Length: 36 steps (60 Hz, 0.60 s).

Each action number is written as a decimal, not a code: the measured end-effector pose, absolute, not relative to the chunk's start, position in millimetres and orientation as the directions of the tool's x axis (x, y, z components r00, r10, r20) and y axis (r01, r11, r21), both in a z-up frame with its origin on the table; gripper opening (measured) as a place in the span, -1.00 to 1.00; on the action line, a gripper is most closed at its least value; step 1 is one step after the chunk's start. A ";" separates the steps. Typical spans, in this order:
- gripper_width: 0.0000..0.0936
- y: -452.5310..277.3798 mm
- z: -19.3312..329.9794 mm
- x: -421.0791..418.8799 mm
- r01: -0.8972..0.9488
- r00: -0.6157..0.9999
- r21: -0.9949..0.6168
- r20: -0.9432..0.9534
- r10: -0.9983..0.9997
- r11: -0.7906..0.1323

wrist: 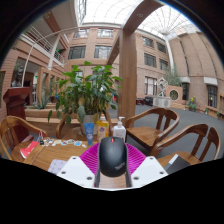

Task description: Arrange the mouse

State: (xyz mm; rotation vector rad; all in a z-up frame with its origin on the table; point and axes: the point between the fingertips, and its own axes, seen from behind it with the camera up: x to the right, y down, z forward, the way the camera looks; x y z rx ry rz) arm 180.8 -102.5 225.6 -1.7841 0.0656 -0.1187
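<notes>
A black computer mouse (112,157) with a red scroll wheel sits between my gripper's (112,162) two fingers. The magenta pads (92,158) press against both of its sides. The mouse is held up above the wooden table (55,155), its front pointing away from me. The white finger bodies (78,172) show on each side below it.
Beyond the fingers stand several bottles (103,128) and a potted plant (85,92) on the table. Wooden chairs stand at the left (12,135) and right (165,125). A red object (29,149) and papers (57,166) lie on the table at the left.
</notes>
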 end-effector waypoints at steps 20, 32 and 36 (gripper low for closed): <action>-0.25 -11.6 82.6 26.5 0.043 0.997 -0.872 0.010 0.071 -0.487; -0.11 -21.8 -11.8 -0.7 0.052 0.997 -0.770 0.000 0.082 -0.636; 0.03 -22.0 -9.4 0.0 0.063 0.996 -0.775 0.010 0.086 -0.629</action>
